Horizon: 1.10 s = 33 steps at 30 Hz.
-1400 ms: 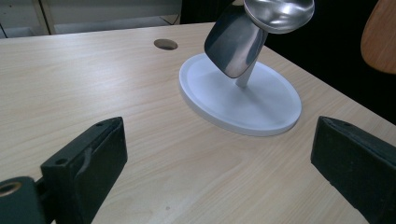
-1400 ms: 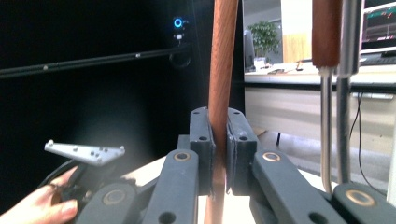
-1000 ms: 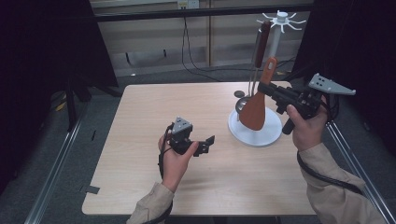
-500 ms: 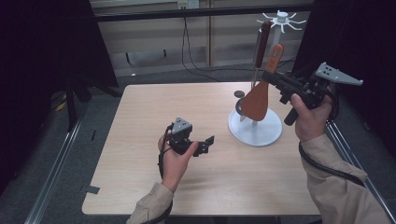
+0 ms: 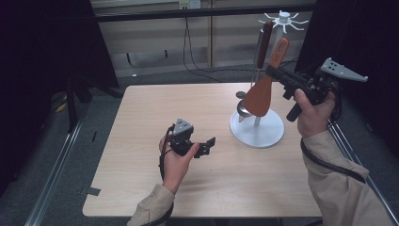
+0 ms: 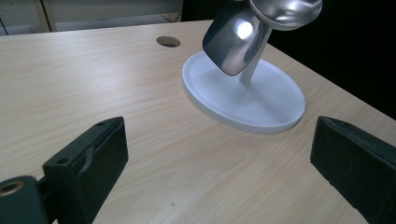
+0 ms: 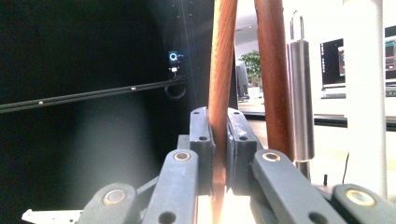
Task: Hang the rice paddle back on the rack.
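Holding a wooden spatula [image 5: 261, 92], the right gripper [image 5: 277, 75] has its jaws clamped on the thin handle, above the far right part of the table [image 5: 141, 122]. This spatula is brown-orange, with a wide flat blade that points down and a narrow handle that rises to the rack [image 5: 259, 132]. That rack has a round white base, a white pole and a shiny metal spoon [image 6: 233, 39]. Resting near the middle, the left gripper [image 5: 207, 145] has its jaws wide apart and holds nothing.
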Available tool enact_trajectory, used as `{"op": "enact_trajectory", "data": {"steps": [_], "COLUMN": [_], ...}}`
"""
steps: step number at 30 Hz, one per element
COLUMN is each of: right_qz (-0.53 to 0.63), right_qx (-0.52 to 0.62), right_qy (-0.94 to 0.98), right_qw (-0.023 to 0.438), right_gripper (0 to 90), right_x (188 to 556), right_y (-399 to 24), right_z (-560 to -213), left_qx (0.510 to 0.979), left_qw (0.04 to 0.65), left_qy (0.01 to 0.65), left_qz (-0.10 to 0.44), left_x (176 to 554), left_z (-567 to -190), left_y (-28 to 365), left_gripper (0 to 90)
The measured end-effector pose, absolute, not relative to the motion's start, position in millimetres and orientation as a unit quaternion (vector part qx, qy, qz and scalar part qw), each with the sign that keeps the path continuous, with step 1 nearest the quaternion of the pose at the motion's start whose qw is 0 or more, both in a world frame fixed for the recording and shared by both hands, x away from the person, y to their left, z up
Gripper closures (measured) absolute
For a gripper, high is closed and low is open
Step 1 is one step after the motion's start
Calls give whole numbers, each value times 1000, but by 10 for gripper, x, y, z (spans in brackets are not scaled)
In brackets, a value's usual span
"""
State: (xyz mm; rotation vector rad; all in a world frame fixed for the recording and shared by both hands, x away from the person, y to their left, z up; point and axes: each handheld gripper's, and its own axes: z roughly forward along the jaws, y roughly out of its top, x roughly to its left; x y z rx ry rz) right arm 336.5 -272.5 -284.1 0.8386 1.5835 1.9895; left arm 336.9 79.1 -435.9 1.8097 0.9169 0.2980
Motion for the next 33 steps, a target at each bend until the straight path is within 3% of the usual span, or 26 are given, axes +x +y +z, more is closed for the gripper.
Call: {"op": "enact_trajectory", "data": {"steps": [33], "right_qz": [724], "right_qx": [322], "right_qy": [566], "right_qw": [225], "right_gripper": [837], "right_x": [3658], "right_y": [-2845], "right_z": [-2760], "left_qx": [753], "left_qw": [519], "left_qy": [384], "left_qz": [123], "left_x": [3385], "left_z": [-4379], "left_y": [827], "left_gripper": [45]}}
